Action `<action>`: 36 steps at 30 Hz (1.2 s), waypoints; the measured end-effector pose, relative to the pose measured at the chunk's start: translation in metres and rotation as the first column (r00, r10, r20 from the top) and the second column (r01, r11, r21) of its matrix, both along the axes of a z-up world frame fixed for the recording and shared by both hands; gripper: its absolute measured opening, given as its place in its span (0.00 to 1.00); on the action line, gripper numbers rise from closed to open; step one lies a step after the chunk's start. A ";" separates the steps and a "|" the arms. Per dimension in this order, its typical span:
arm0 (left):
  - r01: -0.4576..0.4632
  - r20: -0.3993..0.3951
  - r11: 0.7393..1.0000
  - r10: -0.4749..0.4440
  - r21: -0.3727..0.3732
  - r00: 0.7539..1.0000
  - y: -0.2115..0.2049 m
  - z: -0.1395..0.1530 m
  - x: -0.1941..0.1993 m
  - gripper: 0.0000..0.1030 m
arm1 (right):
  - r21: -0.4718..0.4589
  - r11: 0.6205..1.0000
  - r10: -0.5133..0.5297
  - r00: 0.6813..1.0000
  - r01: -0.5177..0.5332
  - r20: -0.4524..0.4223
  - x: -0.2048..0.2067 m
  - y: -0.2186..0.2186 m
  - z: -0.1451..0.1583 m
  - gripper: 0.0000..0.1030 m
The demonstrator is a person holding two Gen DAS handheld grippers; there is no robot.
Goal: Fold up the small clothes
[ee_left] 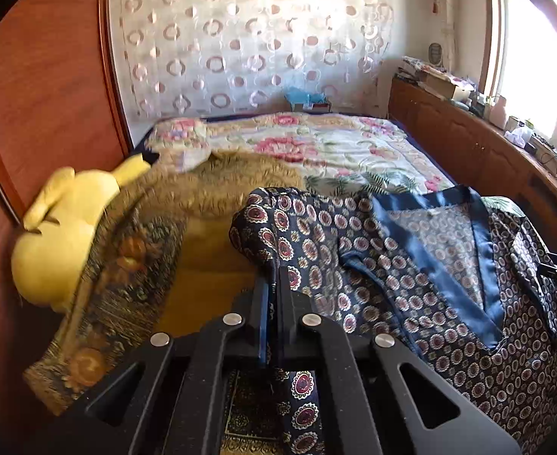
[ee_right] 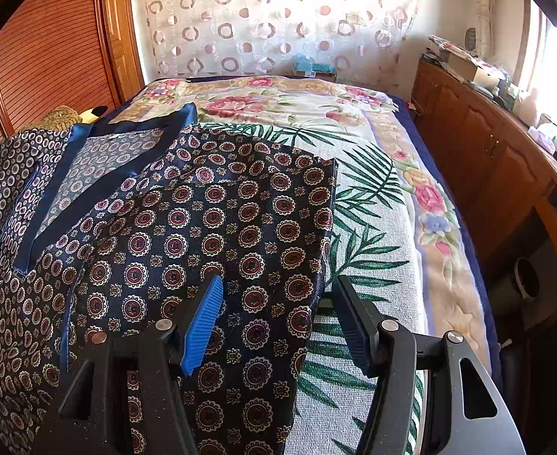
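Note:
A navy satin garment [ee_left: 411, 265] printed with red and white medallions lies spread on the bed, its plain blue collar band [ee_left: 464, 265] open toward the far side. My left gripper [ee_left: 274, 271] is shut on a raised fold at the garment's left edge, and the cloth peaks up from the pinch. In the right wrist view the same garment [ee_right: 221, 208] covers the left half of the bed. My right gripper [ee_right: 278, 284] is open, its blue pad [ee_right: 202, 326] over the cloth and its other finger [ee_right: 354, 322] over the bedspread, astride the garment's right edge.
A floral bedspread [ee_right: 373, 197] covers the bed. A yellow plush toy [ee_left: 58, 235] and a brown patterned blanket [ee_left: 126, 265] lie at the left by a wooden wardrobe [ee_left: 43, 76]. A cluttered wooden cabinet [ee_right: 487, 144] runs along the right. A sheer curtain [ee_left: 240, 38] hangs behind.

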State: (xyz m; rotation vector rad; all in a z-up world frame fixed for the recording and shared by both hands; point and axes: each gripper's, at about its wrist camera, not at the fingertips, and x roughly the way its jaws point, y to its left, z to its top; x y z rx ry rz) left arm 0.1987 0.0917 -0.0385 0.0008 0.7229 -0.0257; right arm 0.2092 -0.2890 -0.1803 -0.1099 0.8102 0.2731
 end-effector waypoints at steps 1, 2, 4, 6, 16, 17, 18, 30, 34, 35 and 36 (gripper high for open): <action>-0.002 0.016 1.000 0.002 0.006 1.000 0.001 0.006 -0.002 0.04 | 0.010 1.000 0.000 1.000 0.000 -0.004 0.001 -0.001 0.000 0.60; -0.006 0.027 1.000 0.006 0.013 1.000 0.001 0.010 -0.003 0.04 | 0.011 1.000 -0.006 1.000 0.006 -0.007 0.002 -0.003 0.000 0.60; -0.018 0.058 1.000 0.017 0.022 0.998 0.005 0.023 -0.004 0.04 | 0.000 1.000 -0.016 1.000 0.016 -0.018 0.006 -0.004 0.001 0.60; -0.018 0.067 1.000 0.017 0.017 0.998 0.008 0.031 -0.004 0.04 | 0.011 1.000 -0.011 1.000 0.012 -0.026 0.010 -0.007 0.003 0.60; 0.022 0.098 0.999 -0.025 0.027 0.995 0.000 0.038 -0.018 0.04 | 0.058 0.997 -0.048 0.995 0.054 -0.091 0.056 -0.011 0.008 0.58; 0.029 0.097 0.999 -0.032 0.030 0.995 -0.002 0.037 -0.019 0.04 | 0.052 0.997 -0.044 0.995 0.049 -0.094 0.060 -0.008 0.008 0.55; 0.033 0.097 0.999 -0.036 0.031 0.995 -0.003 0.037 -0.019 0.04 | 0.039 0.998 -0.041 0.994 0.045 -0.097 0.064 -0.004 0.007 0.53; 0.141 0.168 0.989 -0.132 -0.038 0.977 -0.023 0.025 -0.109 0.03 | 0.152 0.979 0.117 0.986 -0.135 0.122 -0.012 0.010 0.047 0.02; 0.140 0.166 0.989 -0.130 -0.049 0.978 -0.016 0.010 -0.147 0.03 | 0.191 0.968 0.124 0.974 -0.160 0.190 -0.068 -0.004 0.051 0.02; 0.127 0.160 0.990 -0.117 -0.053 0.980 -0.010 0.005 -0.156 0.03 | 0.196 0.967 0.126 0.973 -0.164 0.194 -0.082 -0.009 0.049 0.02; 0.114 0.153 0.992 -0.104 -0.059 0.983 -0.005 0.000 -0.163 0.03 | 0.197 0.966 0.131 0.972 -0.169 0.193 -0.092 -0.015 0.047 0.02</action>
